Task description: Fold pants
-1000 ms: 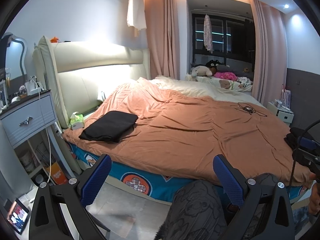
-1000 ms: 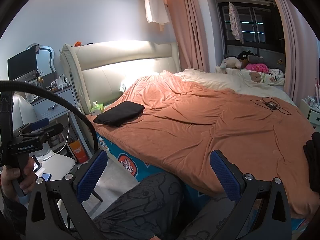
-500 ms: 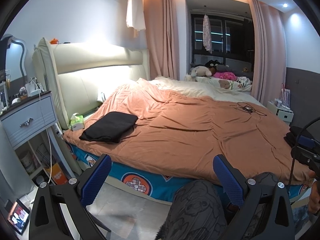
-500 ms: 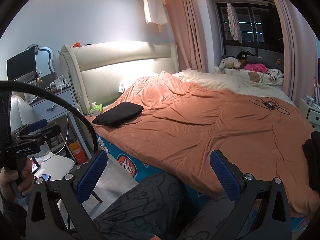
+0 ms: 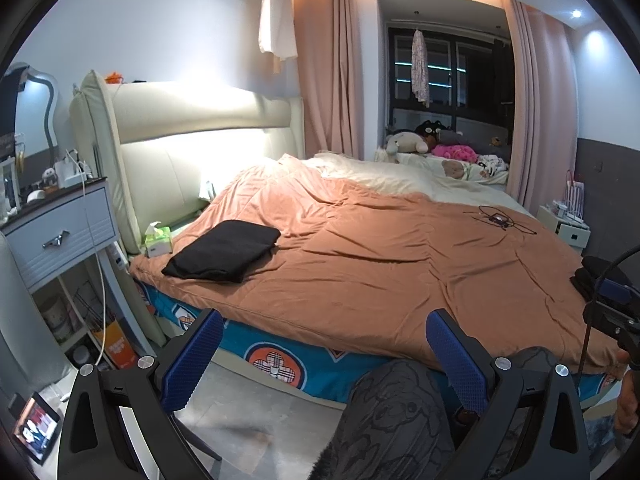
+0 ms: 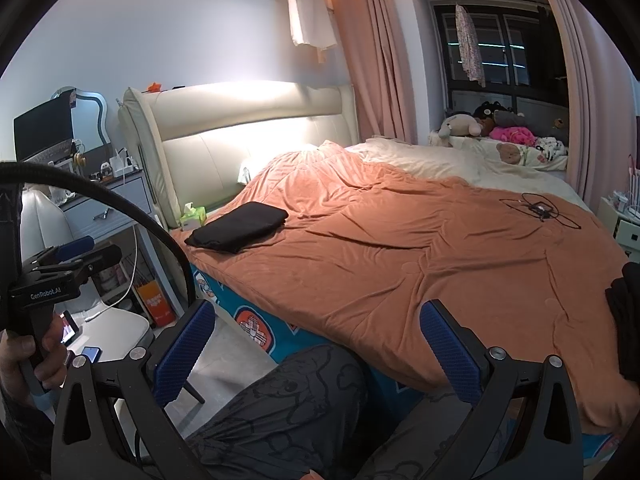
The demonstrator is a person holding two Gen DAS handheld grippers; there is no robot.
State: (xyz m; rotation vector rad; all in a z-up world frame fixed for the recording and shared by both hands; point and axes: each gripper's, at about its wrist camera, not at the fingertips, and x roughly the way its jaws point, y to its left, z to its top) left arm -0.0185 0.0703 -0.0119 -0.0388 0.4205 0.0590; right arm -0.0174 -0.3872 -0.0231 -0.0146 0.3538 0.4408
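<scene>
Already folded into a flat black rectangle, the pants lay on the orange duvet near the headboard, well ahead and to the left of both tongs, just beside a green tissue box. The left gripper and right gripper hung wide apart, holding nothing, over the person's patterned knee short of the bed's edge.

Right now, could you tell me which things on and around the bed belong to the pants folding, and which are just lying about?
For the job:
folded pants
dark clothes at the bed's right edge
left claw and right claw, both open and empty

Lying about:
tissue box
cable
stuffed toys
nightstand
</scene>
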